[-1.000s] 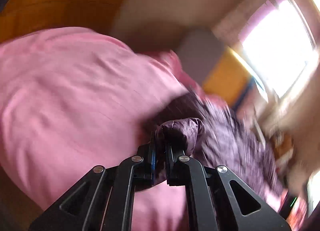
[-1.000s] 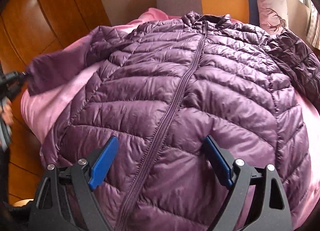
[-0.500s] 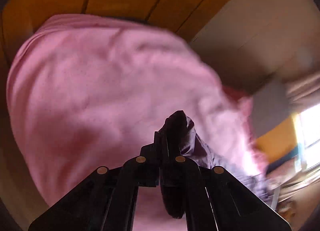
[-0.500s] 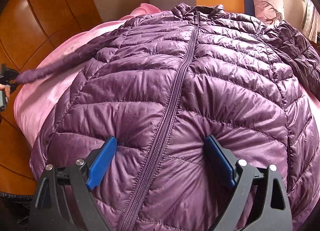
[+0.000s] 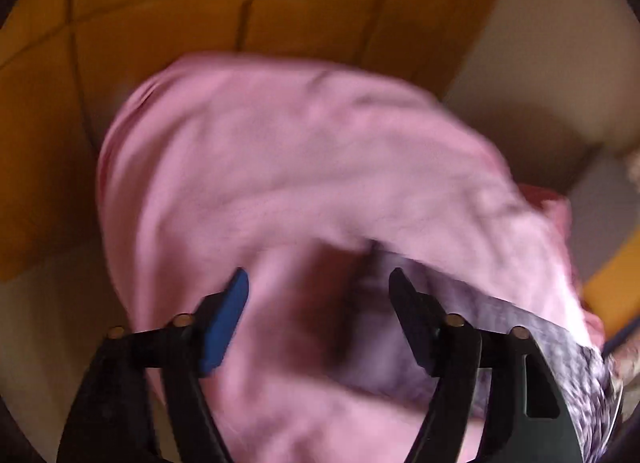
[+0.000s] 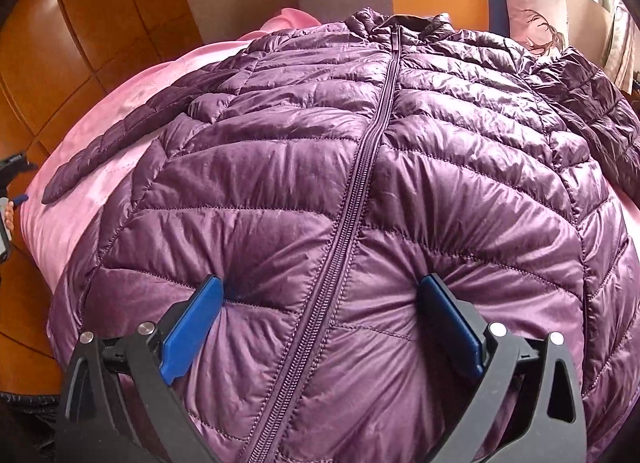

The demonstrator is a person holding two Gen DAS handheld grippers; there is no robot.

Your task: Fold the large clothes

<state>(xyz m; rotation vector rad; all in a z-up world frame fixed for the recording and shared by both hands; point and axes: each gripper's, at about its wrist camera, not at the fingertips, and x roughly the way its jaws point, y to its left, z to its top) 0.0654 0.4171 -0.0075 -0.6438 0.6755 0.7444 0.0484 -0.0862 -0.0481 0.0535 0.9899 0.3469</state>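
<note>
Jacket [image 6: 400,183] lies flat on blanket [image 6: 100,135], sleeves outspread.

The left black tongs [image 5: 318,283] with blue pads are opening above a wide, blurred pink bed cover [image 5: 280,167]. The end of a dark purple quilted jacket sleeve [image 5: 380,343] lies between the jaws, touching neither pad. Orange wooden wall panels [image 5: 200,7] stand behind.
</note>
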